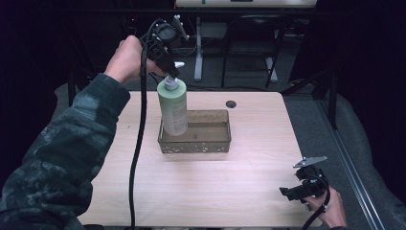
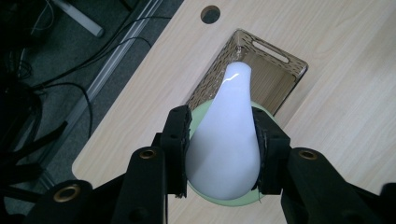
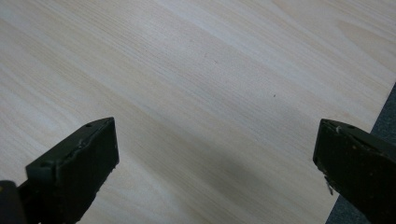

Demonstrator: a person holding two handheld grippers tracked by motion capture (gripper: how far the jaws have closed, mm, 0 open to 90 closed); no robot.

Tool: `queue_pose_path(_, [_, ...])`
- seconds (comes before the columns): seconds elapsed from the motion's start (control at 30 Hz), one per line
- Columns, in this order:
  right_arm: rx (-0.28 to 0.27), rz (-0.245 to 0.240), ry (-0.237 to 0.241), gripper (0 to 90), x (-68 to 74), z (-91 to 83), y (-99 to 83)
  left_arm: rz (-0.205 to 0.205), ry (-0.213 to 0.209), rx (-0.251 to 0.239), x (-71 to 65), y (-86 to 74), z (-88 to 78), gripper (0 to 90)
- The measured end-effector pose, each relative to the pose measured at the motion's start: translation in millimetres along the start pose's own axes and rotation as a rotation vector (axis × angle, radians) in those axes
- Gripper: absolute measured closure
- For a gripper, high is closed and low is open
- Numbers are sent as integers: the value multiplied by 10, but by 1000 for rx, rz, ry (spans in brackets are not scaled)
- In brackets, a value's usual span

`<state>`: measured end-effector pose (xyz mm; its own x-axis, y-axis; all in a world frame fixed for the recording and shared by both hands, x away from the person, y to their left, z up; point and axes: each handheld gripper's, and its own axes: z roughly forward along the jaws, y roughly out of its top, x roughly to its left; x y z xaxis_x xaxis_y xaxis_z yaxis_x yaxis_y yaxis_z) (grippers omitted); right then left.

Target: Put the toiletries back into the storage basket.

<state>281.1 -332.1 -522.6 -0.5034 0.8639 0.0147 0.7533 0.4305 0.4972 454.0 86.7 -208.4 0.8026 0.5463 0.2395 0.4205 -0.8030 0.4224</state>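
The left gripper [image 1: 168, 72] clamps the white pump head [image 2: 227, 140] of the green bottle [image 1: 173, 108], holding it upright over the basket [image 1: 210, 143] at the table's [image 1: 201, 191] 12 o'clock. The right gripper [image 1: 300, 190] rests open at 4 o'clock, clear.

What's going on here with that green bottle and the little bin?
A person holds a gripper in each hand. The left gripper is clamped on the white pump head of a pale green bottle, which stands upright at the left end of a brown see-through bin on the wooden table. The right gripper hovers open over bare tabletop near the front right corner.
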Motion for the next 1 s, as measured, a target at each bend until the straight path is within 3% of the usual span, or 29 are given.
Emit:
queue_pose_path(0.3, [-1, 1, 3, 0, 5, -3, -1, -7, 10, -18, 1, 13, 43, 634])
queue_pose_path(1.0, [16, 1, 5, 3, 7, 11, -5, -48, 19, -8, 65, -37, 404, 635])
